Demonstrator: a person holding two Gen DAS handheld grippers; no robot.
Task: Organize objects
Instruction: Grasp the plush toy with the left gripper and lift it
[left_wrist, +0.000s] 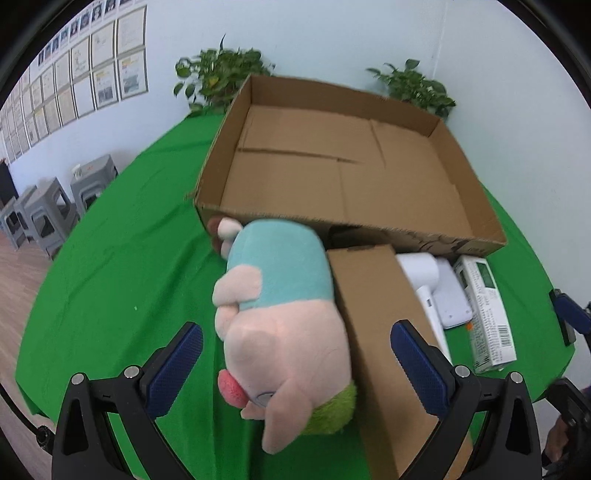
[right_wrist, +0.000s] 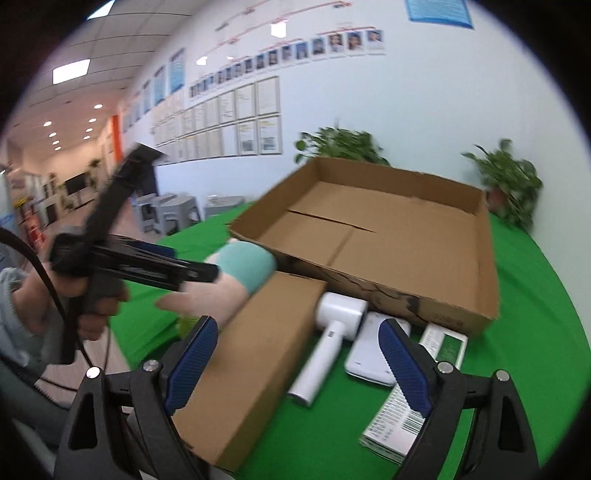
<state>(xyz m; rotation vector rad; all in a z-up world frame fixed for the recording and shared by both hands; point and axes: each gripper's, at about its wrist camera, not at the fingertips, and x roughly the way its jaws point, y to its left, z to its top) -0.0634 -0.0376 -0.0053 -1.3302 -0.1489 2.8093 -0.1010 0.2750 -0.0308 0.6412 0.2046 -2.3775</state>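
Note:
A pink and teal plush pig (left_wrist: 280, 317) lies on the green tablecloth (left_wrist: 122, 280) in front of a large open cardboard tray (left_wrist: 347, 173). My left gripper (left_wrist: 295, 369) is open, its fingers either side of the plush's head end. Beside the plush lies a closed brown carton (left_wrist: 384, 332). My right gripper (right_wrist: 295, 362) is open above the carton (right_wrist: 255, 362) and a white hair dryer (right_wrist: 328, 339). The tray (right_wrist: 388, 236) is empty. The plush (right_wrist: 236, 273) shows partly behind the left gripper's body.
A white flat device (right_wrist: 369, 358) and a white-green printed box (right_wrist: 417, 398) lie right of the hair dryer. Potted plants (left_wrist: 221, 77) stand behind the tray against the wall. Grey stools (left_wrist: 48, 206) stand off the table's left side.

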